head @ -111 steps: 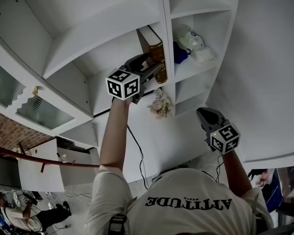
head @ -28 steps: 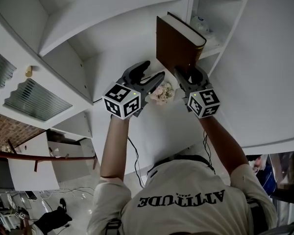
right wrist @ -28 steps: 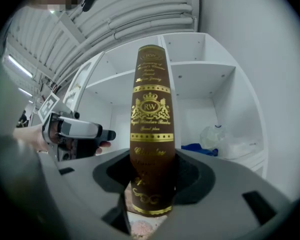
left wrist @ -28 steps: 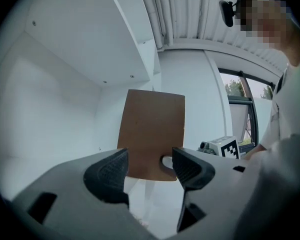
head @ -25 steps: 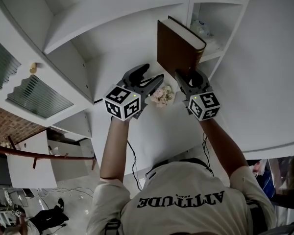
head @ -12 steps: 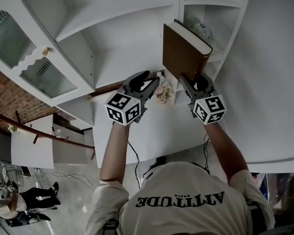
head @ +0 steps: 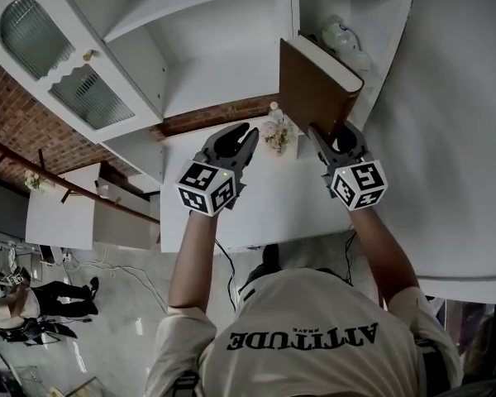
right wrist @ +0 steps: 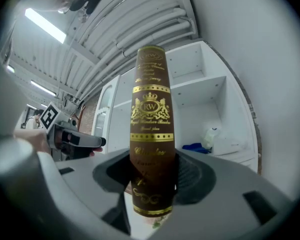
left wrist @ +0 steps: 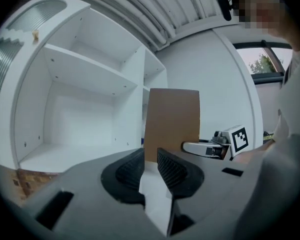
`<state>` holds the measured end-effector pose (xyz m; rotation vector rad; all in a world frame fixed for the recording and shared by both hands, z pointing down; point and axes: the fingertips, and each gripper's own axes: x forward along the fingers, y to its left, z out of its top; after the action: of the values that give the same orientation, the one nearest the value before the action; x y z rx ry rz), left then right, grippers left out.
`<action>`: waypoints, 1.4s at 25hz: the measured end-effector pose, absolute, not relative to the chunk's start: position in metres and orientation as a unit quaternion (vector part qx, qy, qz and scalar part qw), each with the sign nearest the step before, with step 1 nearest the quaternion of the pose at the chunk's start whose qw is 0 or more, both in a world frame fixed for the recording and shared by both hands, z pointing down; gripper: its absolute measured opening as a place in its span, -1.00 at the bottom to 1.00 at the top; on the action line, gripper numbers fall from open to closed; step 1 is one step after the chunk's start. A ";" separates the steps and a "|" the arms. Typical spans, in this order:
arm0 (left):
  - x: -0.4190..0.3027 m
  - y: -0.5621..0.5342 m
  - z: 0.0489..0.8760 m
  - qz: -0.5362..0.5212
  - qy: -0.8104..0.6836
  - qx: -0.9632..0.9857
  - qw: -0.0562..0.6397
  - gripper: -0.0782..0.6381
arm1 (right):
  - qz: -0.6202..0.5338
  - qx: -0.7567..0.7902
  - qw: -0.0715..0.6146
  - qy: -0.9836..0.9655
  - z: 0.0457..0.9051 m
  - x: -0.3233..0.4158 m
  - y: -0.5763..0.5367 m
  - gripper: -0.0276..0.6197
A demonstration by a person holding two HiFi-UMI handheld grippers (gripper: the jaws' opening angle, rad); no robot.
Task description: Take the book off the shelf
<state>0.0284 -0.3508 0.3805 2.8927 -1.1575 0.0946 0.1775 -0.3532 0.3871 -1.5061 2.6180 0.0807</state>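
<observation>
**Book off the shelf, upright in my right claw.**

Head view: my right claw [head: 335, 136] clamps the lower end of the book [head: 314, 89]. The book is out of the shelf [head: 207, 73], but its top is still near the divider and a swing that way could catch an edge. Open room lies over the tabletop [head: 256, 209], beside the flowers [head: 277, 133]. Left gripper view: my left claw [left wrist: 151, 165] has just been closing to a narrow gap, with nothing between its pads. Right gripper view: the grip sits low on the spine, so the tall book may tip or slip.
</observation>
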 end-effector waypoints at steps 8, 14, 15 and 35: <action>0.011 -0.297 0.408 0.033 -0.436 0.899 0.033 -0.59 | 0.016 -0.461 0.055 0.885 0.411 0.177 -0.312 -0.23; -0.021 -0.257 0.413 0.013 -0.465 0.884 0.050 -0.66 | 0.008 -0.445 0.059 0.893 0.412 0.163 -0.287 -0.23; -0.024 -0.252 0.412 0.011 -0.467 0.883 0.048 -0.67 | 0.005 -0.444 0.060 0.894 0.413 0.161 -0.284 -0.23; -0.140 -0.185 0.430 0.002 -0.501 0.864 0.043 -0.71 | 0.011 -0.467 0.061 0.882 0.411 0.103 -0.242 -0.23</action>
<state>-0.1399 -0.1850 0.4301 2.6438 -1.5329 0.0055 0.1025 -0.2419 0.4111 -1.4123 2.6689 0.0325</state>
